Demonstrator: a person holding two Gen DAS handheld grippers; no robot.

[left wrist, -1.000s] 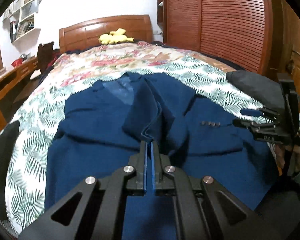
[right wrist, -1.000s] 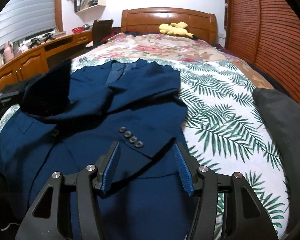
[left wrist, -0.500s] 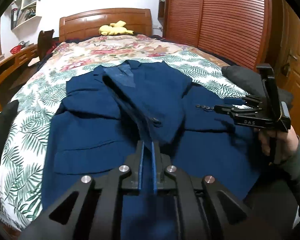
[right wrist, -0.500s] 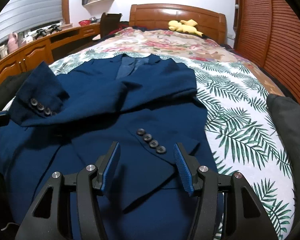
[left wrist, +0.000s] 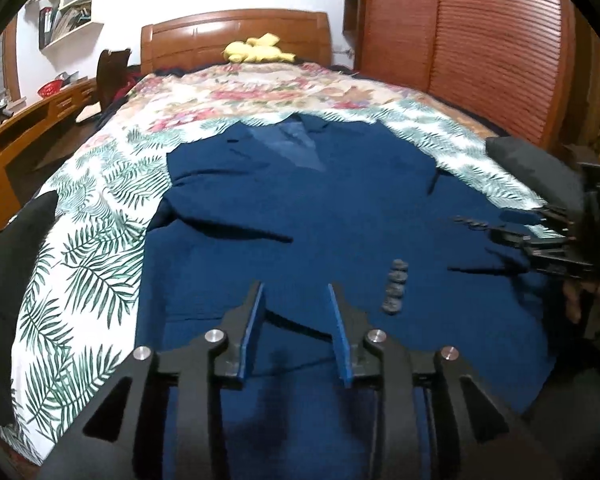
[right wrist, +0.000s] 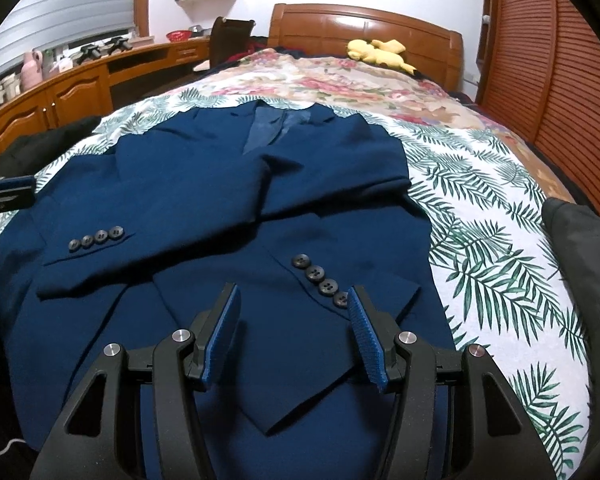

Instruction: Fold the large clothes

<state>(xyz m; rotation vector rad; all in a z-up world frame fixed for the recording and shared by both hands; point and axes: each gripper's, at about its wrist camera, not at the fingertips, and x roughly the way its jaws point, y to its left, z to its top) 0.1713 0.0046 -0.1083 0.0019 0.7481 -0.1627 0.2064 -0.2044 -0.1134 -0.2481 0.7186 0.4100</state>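
A navy blazer [left wrist: 300, 208] lies face up on the leaf-print bedsheet [left wrist: 92, 248], collar toward the headboard. One sleeve lies folded diagonally across its front, its buttoned cuff [right wrist: 96, 238] resting flat; the same cuff buttons [left wrist: 396, 288] show just right of my left gripper [left wrist: 296, 286]. That gripper's jaws are opening, with nothing between them, just above the blazer's lower front. My right gripper [right wrist: 294, 288] hangs open over the other sleeve's cuff [right wrist: 320, 280], touching nothing. Each gripper shows at the edge of the other's view: left gripper [right wrist: 8, 190], right gripper [left wrist: 540, 236].
A dark cushion [right wrist: 580, 248] sits on the bed's right edge and a black garment [left wrist: 12, 248] on its left edge. A yellow plush toy [left wrist: 256, 50] lies by the wooden headboard [left wrist: 236, 32]. A wooden desk [right wrist: 60, 92] runs along the left, louvred wardrobe doors [left wrist: 492, 40] along the right.
My left gripper carried the sleeve down across the blazer, then opened and let it go; the sleeve now lies flat. The right gripper stayed open and barely moved.
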